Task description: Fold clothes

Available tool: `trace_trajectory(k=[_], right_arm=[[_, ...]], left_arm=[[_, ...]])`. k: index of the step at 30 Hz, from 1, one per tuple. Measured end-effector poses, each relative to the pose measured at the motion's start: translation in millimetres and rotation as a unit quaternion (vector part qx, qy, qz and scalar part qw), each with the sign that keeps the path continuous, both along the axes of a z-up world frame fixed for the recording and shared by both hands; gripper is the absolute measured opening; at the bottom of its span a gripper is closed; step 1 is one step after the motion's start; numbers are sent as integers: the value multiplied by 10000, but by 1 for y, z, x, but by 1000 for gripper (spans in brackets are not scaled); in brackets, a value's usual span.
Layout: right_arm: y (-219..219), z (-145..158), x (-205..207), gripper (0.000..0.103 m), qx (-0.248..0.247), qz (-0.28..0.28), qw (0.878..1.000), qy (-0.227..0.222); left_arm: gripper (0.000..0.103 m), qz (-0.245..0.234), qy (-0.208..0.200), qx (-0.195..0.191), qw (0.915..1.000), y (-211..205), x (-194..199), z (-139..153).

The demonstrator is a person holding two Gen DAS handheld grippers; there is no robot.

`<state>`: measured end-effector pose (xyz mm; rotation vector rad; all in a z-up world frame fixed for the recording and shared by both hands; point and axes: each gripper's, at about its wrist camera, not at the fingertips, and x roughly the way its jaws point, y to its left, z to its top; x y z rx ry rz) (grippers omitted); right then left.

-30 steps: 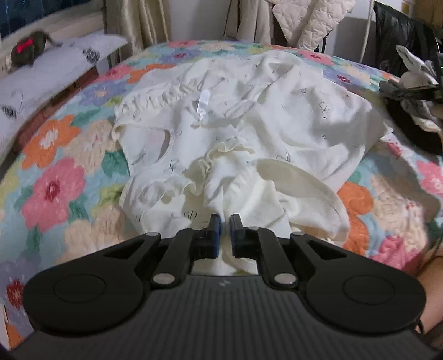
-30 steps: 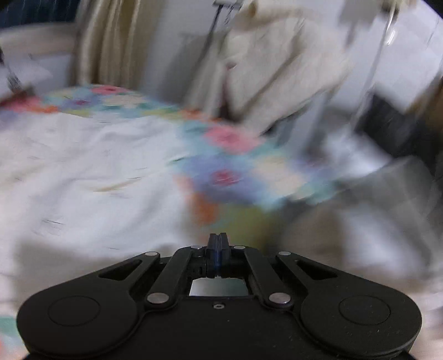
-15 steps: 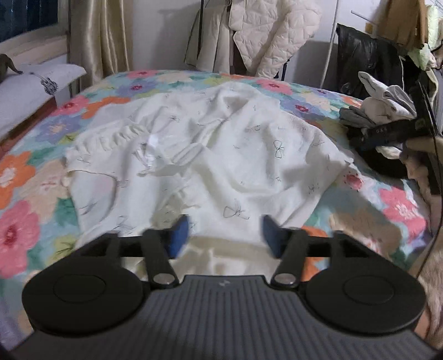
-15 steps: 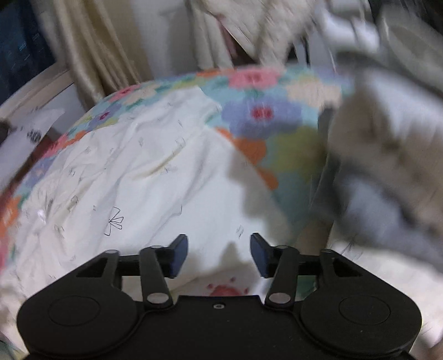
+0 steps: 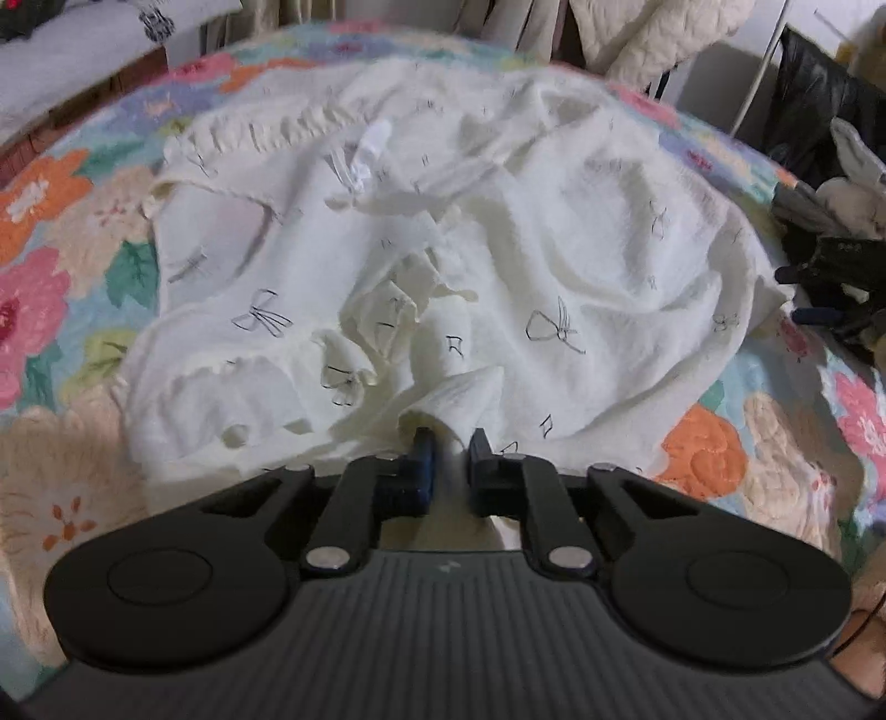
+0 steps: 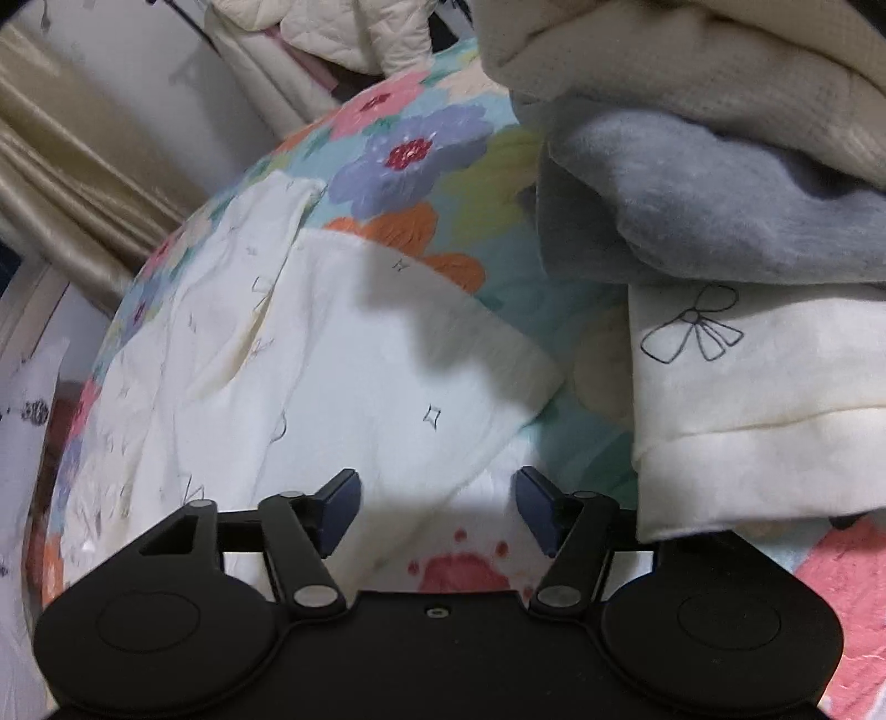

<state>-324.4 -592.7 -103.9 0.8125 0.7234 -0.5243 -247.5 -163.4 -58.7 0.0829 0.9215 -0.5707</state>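
A cream garment (image 5: 498, 232) printed with small black bows lies crumpled on a floral quilt (image 5: 66, 232). My left gripper (image 5: 447, 448) is shut on a bunched fold of that garment at its near edge. In the right wrist view the same cream garment (image 6: 343, 354) spreads flat, its corner just ahead of my right gripper (image 6: 437, 498). That gripper is open, its blue pads (image 6: 340, 498) wide apart over the cloth edge, with nothing between them.
A stack of folded clothes (image 6: 720, 194) in grey, beige and cream crowds the right side of the right wrist view. Jackets (image 5: 653, 33) hang beyond the bed. The right gripper (image 5: 830, 277) and dark clothing lie at the bed's right edge.
My left gripper went from open half a second ago to shut on a fold of the garment. My right gripper opened from shut and dropped toward the garment's corner.
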Motion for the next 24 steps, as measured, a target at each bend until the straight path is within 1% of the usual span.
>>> trace_trajectory(k=[2,4,6,7,9,11,13,15,16,17,19,21,22,24], right_arm=[[-2,-7,7,77,-11,-214,9997,-102],[-4,-9,18,76,-292,-283,9987,-315],[0,-7,37,34,-1037,109,9943,-231],[6,0,41,4,-1427,311,9892,-155],[23,22,42,4,-2205,641,9732,-117],[40,52,28,2,-3046,676,9501,44],[55,82,11,1,-3804,607,9225,259],[64,98,-1,1,-4233,556,9027,539],[65,97,-2,1,-4325,555,8968,743],[62,92,-2,1,-4285,561,8968,946],[52,78,1,1,-4067,590,9030,1255],[47,68,3,1,-3985,611,9039,1433],[49,70,1,1,-4035,609,9017,1429],[62,89,-16,0,-4382,558,8894,1173]], left_arm=[[11,21,-102,-93,9999,6,-2,3],[11,10,-223,-116,9997,9,-5,6],[10,-38,-352,-89,9993,7,-7,10],[10,-60,-417,-92,9991,7,-8,12],[8,-120,-592,-105,9981,8,-13,20],[8,-197,-740,-129,9970,9,-21,31],[8,-315,-720,-297,9965,11,-32,42],[8,-524,-580,-388,9962,10,-42,47],[8,-628,-532,-376,9959,8,-46,47],[7,-732,-517,-288,9956,4,-49,45],[7,-854,-484,-81,9951,-3,-51,34],[5,-856,-314,-65,9958,-4,-49,25],[4,-847,-260,-85,9960,-3,-49,23],[4,-838,-284,-114,9960,2,-49,26]])
